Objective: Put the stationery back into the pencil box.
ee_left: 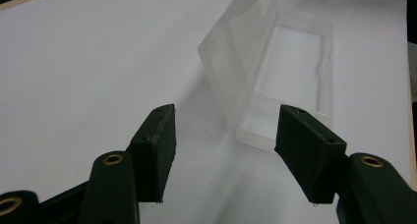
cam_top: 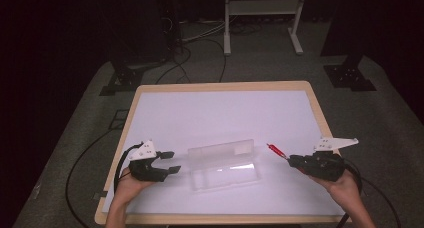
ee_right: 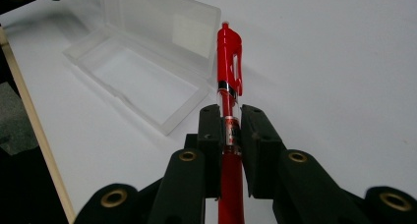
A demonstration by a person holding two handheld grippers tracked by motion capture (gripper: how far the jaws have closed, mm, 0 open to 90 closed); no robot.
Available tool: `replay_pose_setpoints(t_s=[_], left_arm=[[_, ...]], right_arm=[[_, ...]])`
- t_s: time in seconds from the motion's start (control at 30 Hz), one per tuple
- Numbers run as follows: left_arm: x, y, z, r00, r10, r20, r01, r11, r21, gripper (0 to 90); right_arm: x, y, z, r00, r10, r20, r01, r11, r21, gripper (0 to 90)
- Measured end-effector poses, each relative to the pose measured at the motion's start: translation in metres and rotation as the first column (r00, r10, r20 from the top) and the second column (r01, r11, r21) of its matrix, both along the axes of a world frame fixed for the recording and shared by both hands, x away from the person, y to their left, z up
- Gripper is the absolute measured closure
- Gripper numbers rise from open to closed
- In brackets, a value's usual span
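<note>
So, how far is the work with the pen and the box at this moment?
Done: the clear plastic box lies on the white table with its lid open, and the right claw is shut on the red click pen. In hand: the pen is held in the air beside the box, while the left claw stands open near the box's end, touching nothing. Left: putting the pen inside, probably closing the lid.

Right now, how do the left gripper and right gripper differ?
The left gripper has its jaws apart with nothing between them; the right gripper is shut on the red pen. The left gripper sits just beside the open clear plastic case, aimed at its end; the right gripper sits farther off it. Both are black, hand-held, and pointed toward the case.
</note>
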State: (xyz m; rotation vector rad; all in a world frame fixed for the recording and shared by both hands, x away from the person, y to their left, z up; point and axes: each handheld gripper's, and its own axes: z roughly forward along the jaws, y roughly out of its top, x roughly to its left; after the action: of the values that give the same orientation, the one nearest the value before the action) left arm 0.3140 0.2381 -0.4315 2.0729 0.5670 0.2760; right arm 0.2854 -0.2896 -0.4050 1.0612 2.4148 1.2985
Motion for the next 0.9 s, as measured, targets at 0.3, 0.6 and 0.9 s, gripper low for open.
replay_pose_setpoints(t_s=[0.3,0.6,0.9], left_arm=[[0.004,0.008,-0.003,0.9970,0.076,-0.016,-0.076,0.9971,0.006,28.1],[0.007,0.017,-0.006,0.9886,0.149,-0.025,-0.149,0.9889,0.004,19.5],[0.008,0.019,-0.008,0.9853,0.168,-0.032,-0.168,0.9858,0.010,18.1]], right_arm=[[-0.003,0.002,0.000,1.0000,0.007,0.000,-0.007,1.000,0.008,78.6],[-0.003,0.008,0.009,0.9994,0.033,0.011,-0.033,0.999,-0.003,78.6],[0.001,0.018,0.016,0.9970,0.075,0.021,-0.075,0.997,0.005,78.6]])
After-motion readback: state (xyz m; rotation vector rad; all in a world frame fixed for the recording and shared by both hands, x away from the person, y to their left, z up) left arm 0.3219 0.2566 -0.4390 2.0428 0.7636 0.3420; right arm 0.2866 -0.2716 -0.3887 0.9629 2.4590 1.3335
